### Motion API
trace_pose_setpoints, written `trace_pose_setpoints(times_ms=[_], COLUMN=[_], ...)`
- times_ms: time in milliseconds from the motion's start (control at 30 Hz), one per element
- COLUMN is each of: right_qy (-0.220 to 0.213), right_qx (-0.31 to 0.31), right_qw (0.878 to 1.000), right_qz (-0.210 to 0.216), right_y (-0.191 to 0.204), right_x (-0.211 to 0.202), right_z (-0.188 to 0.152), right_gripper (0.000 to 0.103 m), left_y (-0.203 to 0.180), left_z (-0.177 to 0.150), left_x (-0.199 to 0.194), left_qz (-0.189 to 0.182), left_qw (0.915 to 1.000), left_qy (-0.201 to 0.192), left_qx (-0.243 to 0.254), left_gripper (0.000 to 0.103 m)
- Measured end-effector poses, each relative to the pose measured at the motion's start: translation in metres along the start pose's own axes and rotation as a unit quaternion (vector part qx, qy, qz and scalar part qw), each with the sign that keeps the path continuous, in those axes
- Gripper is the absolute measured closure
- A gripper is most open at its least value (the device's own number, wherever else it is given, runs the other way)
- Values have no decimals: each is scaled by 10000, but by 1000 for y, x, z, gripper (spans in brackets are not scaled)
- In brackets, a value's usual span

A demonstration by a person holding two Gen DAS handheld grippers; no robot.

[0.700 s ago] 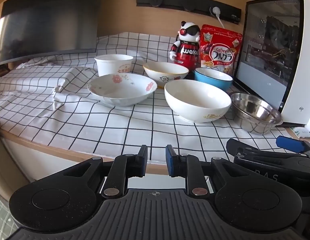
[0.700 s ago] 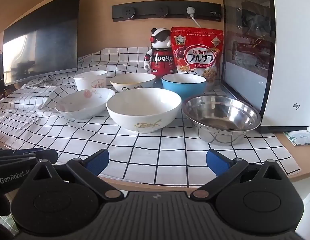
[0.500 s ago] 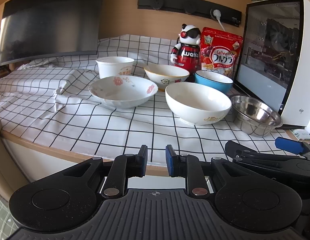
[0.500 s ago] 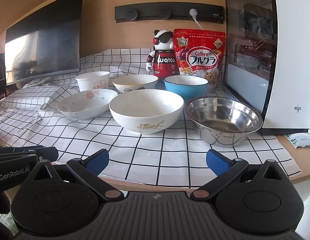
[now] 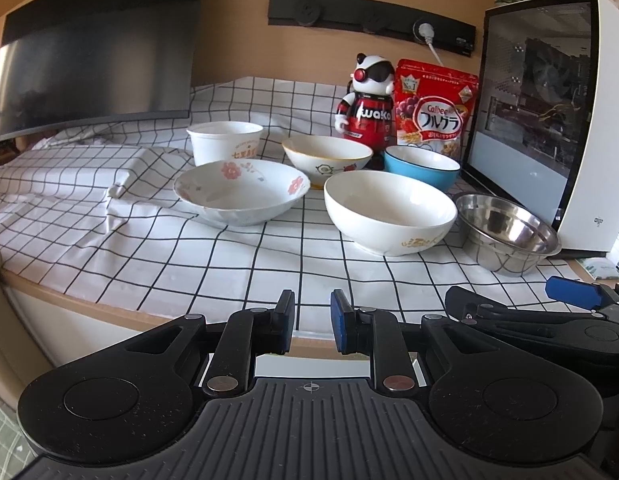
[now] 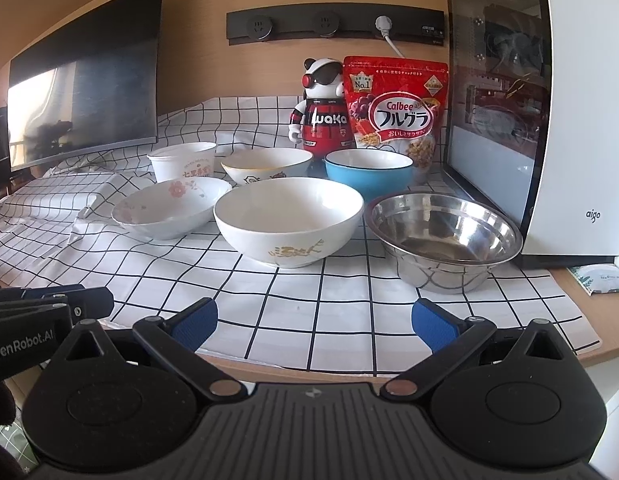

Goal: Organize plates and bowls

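Several bowls stand on the checked cloth: a shallow floral bowl (image 5: 241, 192) (image 6: 169, 210), a big white bowl (image 5: 389, 212) (image 6: 289, 226), a steel bowl (image 5: 507, 234) (image 6: 443, 236), a blue bowl (image 5: 421, 166) (image 6: 369, 170), a yellow-rimmed bowl (image 5: 327, 158) (image 6: 267, 166) and a white cup (image 5: 225, 142) (image 6: 183, 162). My left gripper (image 5: 312, 322) is nearly shut and empty at the table's front edge. My right gripper (image 6: 315, 320) is open and empty, in front of the white and steel bowls.
A white appliance (image 5: 549, 112) (image 6: 549, 112) stands at the right. A robot figure (image 5: 367, 98) (image 6: 321, 106) and cereal bag (image 5: 433, 112) (image 6: 393, 108) stand at the back. A dark monitor (image 5: 93, 48) (image 6: 85, 76) is back left. The cloth bunches at the left (image 5: 121, 196).
Both grippers have moved slightly forward toward the bowls. Their jaws have not changed.
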State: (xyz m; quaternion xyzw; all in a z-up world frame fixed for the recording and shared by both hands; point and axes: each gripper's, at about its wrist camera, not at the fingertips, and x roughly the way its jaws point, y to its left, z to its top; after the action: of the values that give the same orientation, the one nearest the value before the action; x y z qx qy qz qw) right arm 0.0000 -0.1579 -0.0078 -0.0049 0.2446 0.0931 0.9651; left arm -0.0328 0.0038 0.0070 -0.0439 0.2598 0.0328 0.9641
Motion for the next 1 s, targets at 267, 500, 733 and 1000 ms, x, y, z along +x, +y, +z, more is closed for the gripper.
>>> trace_pose_setpoints(times_ms=[267,500,733,1000], right_qy=[-8,49,57,73], right_qx=[-4,11,19,29], right_qw=[10000,10000,10000,10000], right_qz=[-5,3,8,24], right_y=[0,-2,-1,-5], right_x=[-1,1,0,3], right_z=[-1,-2,-1,-2], right_gripper=[0,0,0,0], left_y=[0,0,0,-3], left_z=[0,0,-1,-1], left_x=[0,0,0,4], left_qz=[-5,-3,-3,-7], left_qw=[10000,10000,10000,9999], left_qy=[10,11,7,75], left_qx=[1,-1,-2,-93], left_gripper=[80,80,80,80])
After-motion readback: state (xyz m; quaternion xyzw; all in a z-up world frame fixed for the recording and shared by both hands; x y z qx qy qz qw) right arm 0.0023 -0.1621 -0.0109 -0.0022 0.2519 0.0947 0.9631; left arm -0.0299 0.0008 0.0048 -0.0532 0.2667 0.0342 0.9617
